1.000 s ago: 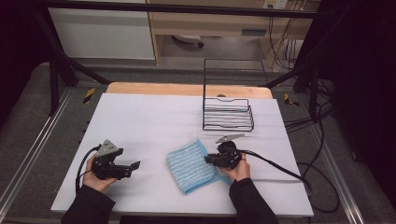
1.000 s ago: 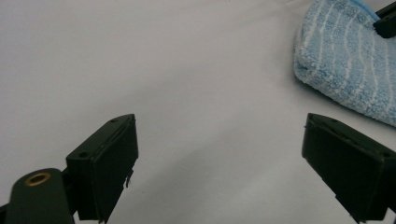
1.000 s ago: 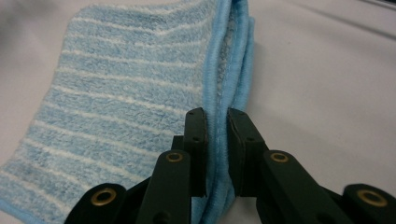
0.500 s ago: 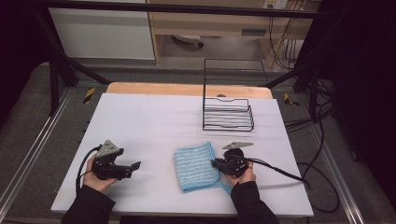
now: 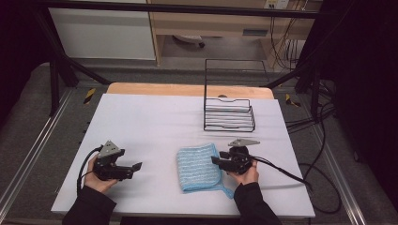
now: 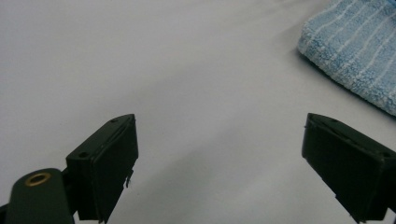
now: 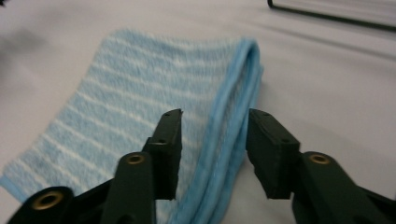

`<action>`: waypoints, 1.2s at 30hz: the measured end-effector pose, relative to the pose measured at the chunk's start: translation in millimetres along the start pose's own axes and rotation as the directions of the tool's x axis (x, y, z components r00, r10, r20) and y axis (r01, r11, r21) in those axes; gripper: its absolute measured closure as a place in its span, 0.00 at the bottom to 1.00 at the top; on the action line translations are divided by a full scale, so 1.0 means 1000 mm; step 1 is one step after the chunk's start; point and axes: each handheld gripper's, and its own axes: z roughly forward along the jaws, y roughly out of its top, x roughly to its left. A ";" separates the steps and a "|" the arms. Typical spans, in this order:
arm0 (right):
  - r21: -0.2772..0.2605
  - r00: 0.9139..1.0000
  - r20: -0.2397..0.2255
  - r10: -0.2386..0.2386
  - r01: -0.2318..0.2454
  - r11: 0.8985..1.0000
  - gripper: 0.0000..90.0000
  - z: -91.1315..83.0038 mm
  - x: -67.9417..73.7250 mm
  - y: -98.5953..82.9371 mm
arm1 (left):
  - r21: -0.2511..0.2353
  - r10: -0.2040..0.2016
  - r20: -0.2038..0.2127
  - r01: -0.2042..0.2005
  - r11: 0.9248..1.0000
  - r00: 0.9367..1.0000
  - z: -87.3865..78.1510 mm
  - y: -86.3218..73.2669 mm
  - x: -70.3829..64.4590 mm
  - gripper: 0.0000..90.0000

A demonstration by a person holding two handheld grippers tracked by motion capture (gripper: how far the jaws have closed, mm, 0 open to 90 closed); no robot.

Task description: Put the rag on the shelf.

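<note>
Table light: you get even overhead brightness on the white table (image 5: 155,117).
Surroundings: dark.
Shadows: soft.
Gripper views: your close-ups look blurred, grainy.

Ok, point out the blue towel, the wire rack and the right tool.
blue towel (image 5: 198,165): high view, middle of its striped top.
wire rack (image 5: 229,121): high view, its slatted shelf.
right tool (image 7: 214,135): right gripper view, between its tips.
</note>
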 end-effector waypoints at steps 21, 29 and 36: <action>0.069 1.000 -0.004 -0.003 0.004 0.998 0.90 0.022 -0.011 0.002 | 0.005 -0.006 0.021 0.006 1.000 1.000 0.003 0.000 -0.002 0.12; 0.058 0.998 0.056 0.034 -0.037 0.998 0.90 0.013 -0.002 -0.005 | 0.013 0.000 0.031 0.000 1.000 1.000 0.006 -0.001 -0.004 0.12; 0.057 0.994 0.088 0.069 -0.074 0.996 0.90 0.005 0.007 -0.012 | 0.021 0.019 0.042 -0.020 1.000 0.999 0.008 0.000 -0.009 0.12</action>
